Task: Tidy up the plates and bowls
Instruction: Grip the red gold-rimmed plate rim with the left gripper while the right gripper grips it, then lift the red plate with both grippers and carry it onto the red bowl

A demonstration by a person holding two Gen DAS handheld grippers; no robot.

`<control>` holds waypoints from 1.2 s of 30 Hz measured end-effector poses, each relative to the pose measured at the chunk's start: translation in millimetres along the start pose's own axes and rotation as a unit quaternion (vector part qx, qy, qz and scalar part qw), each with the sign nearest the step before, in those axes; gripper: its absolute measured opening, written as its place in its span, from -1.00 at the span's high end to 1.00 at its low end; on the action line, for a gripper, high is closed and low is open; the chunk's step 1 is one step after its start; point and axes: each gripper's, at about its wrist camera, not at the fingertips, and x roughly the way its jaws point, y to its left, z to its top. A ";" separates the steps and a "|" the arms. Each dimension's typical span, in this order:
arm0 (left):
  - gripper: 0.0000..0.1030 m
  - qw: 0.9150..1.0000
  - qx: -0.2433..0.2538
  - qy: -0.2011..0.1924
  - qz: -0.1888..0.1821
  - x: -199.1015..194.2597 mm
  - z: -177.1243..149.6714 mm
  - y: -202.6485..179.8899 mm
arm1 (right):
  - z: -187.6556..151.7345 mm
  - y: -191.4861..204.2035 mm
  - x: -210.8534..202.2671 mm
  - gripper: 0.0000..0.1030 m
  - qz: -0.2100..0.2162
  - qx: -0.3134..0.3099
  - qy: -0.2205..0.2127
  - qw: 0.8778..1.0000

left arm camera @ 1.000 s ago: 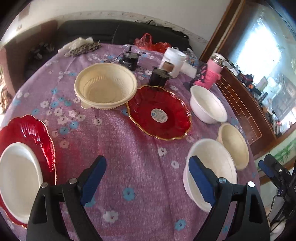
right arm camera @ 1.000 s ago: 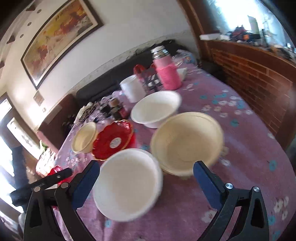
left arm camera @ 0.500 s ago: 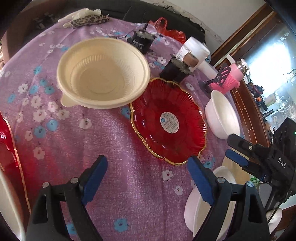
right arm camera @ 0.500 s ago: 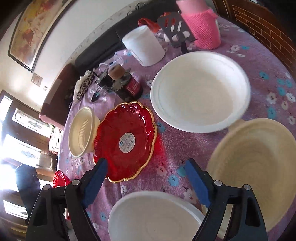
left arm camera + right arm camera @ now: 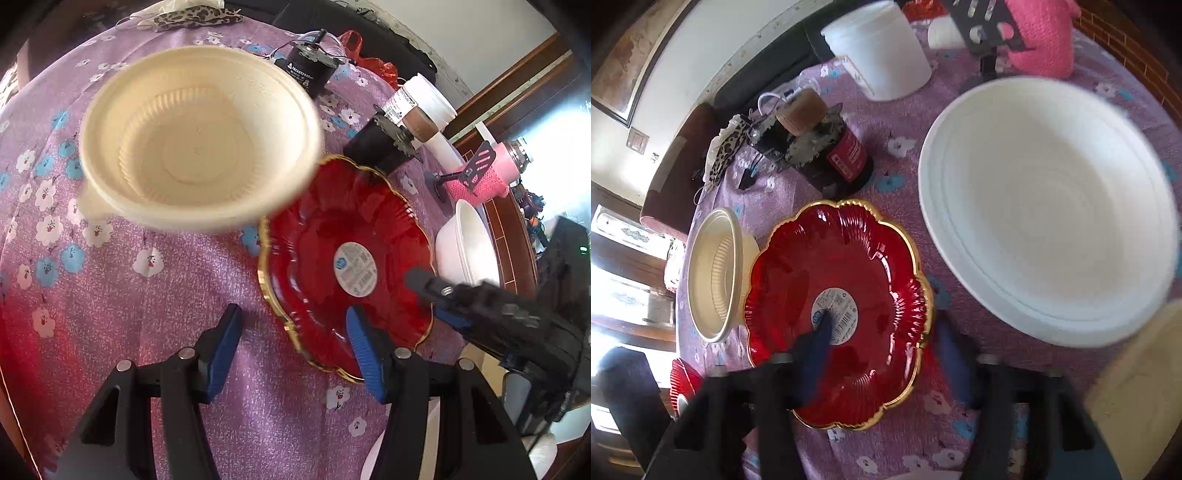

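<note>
A red scalloped plate (image 5: 332,258) with a gold rim and a round label lies on the purple flowered cloth. My left gripper (image 5: 293,345) straddles its near left rim, one finger over the plate and the other on the cloth. Its jaws are closing and the pads stand clear of the rim. My right gripper (image 5: 882,350) is blurred and straddles the opposite rim of the red plate (image 5: 842,295). One of its fingers is over the label, and its jaws are closing without pressing. The right gripper (image 5: 447,299) also shows over the plate's right side in the left wrist view.
A cream bowl (image 5: 199,147) touches the plate's far left edge. A white bowl (image 5: 1045,210) sits to its right, another cream bowl (image 5: 1137,387) beyond that. A dark jar (image 5: 827,155), a white tub (image 5: 882,48) and a pink flask (image 5: 1041,37) stand behind. A second red plate (image 5: 683,376) is at the table's edge.
Both grippers have come down and in onto the red plate from opposite sides. Their jaws have narrowed around its rim.
</note>
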 end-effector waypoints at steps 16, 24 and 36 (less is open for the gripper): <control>0.38 0.999 -0.025 -0.014 0.023 -21.8 -5.1 40.3 | -14.6 10.9 14.5 0.51 0.021 -0.011 0.020 1.000; 0.38 0.999 -0.003 -0.021 0.030 -21.7 -6.0 27.6 | -18.4 18.1 1.4 0.58 0.014 -0.004 0.005 1.000; 0.40 0.994 -0.003 -0.105 -0.006 -105.1 -34.3 39.4 | -72.3 75.1 -72.7 0.65 0.034 -0.089 -0.081 0.992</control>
